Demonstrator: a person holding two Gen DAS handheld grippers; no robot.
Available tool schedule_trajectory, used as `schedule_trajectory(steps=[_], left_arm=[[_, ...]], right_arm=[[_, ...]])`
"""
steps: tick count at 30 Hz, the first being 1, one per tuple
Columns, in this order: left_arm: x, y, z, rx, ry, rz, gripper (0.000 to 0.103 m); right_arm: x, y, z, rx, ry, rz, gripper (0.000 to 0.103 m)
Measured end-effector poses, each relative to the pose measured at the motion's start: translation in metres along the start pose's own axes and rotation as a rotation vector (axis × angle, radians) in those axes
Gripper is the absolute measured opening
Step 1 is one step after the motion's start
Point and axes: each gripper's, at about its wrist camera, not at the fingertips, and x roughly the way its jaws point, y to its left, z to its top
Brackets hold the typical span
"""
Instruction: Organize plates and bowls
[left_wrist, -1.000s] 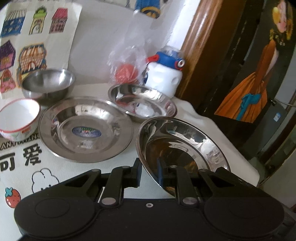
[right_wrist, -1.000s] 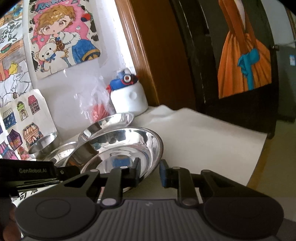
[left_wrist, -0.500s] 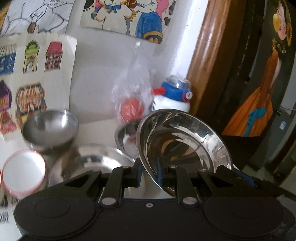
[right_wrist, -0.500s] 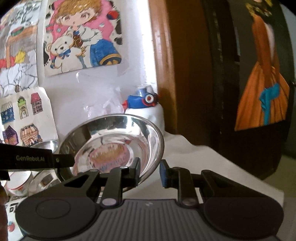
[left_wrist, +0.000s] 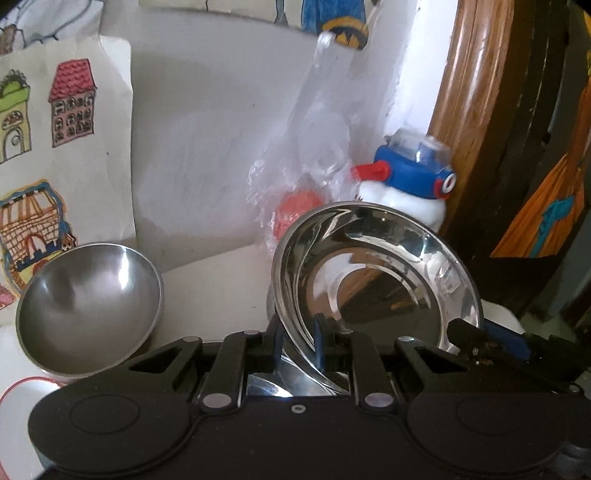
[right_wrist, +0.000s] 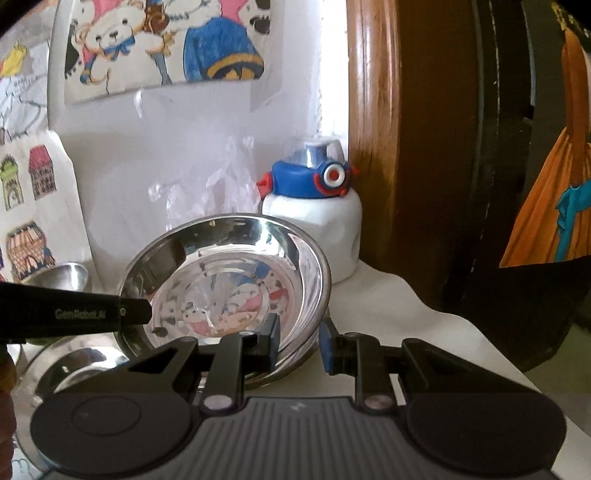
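The left gripper (left_wrist: 297, 345) has its fingers (left_wrist: 318, 341) closed on the near rim of a shiny steel plate (left_wrist: 376, 277), one finger behind the rim and one inside the dish. The plate is tilted steeply, its hollow facing the camera, and lifted over other steel dishes (right_wrist: 81, 360) that lie lower near the back edge of the tabletop (left_wrist: 218, 273).

In the right wrist view the same plate (right_wrist: 236, 280) is seen from the other side, with the left gripper's black finger reaching in from the left and clamped at its rim. The right gripper (right_wrist: 300, 345) has its fingers (right_wrist: 327, 347) parted around the plate's right rim; whether either finger touches the metal cannot be told.

To the left of the held plate a matt steel bowl (left_wrist: 88, 310) stands on the tabletop, and at the lower left corner the red-rimmed edge of a white bowl (left_wrist: 26, 387) shows. Behind the plate, against the wall, are a clear plastic bag (left_wrist: 306, 177) with something red in it and a white bottle (right_wrist: 314, 229) with a blue cap. Coloured drawings (left_wrist: 55, 110) hang on the wall.
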Motion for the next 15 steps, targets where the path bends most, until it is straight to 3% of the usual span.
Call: schedule_trajectory(steps=[15], left_arm=[[0.024,-0.01,0.0,0.05,0.028,0.057,0.018]], right_arm=[[0.018,0.0,-0.002,-0.008,0.043,-0.023,0.027]])
